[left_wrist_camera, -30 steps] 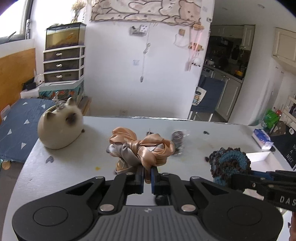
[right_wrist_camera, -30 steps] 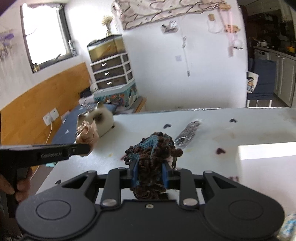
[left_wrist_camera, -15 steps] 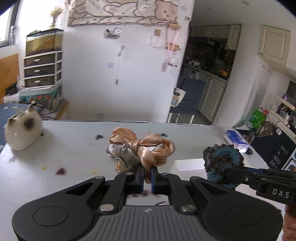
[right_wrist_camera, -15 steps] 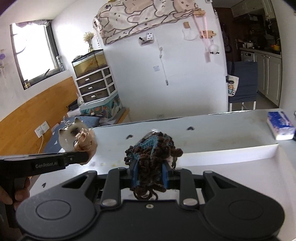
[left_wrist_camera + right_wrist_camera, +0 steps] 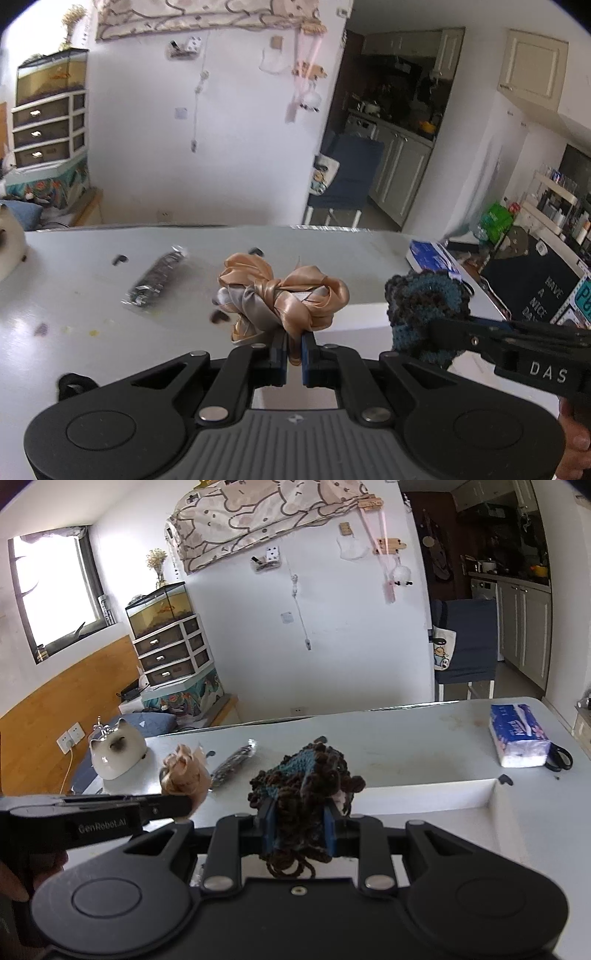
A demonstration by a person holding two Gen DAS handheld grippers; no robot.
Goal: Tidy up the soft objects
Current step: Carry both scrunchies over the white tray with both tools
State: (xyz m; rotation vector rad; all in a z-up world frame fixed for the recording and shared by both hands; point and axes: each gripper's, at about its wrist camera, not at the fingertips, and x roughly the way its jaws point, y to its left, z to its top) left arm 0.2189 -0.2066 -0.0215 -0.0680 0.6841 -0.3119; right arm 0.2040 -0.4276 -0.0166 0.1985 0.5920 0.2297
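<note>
My left gripper (image 5: 293, 349) is shut on a peach and silver satin scrunchie (image 5: 284, 299) and holds it above the white table (image 5: 74, 295). It also shows in the right wrist view (image 5: 183, 771) at the left. My right gripper (image 5: 298, 829) is shut on a brown and teal crocheted piece (image 5: 306, 794), held above the table. That piece also shows at the right of the left wrist view (image 5: 424, 306).
A cat-shaped ceramic jar (image 5: 116, 751) stands at the table's far left. A small plastic packet (image 5: 157, 277) lies on the table. A tissue pack (image 5: 517, 738) and black scissors (image 5: 559, 757) lie at the right. A recessed white tray area (image 5: 517, 812) sits at the right front.
Both grippers have swung to the right with their loads still held. The cat jar has slid to the left edge of view and the tissue pack has come into view.
</note>
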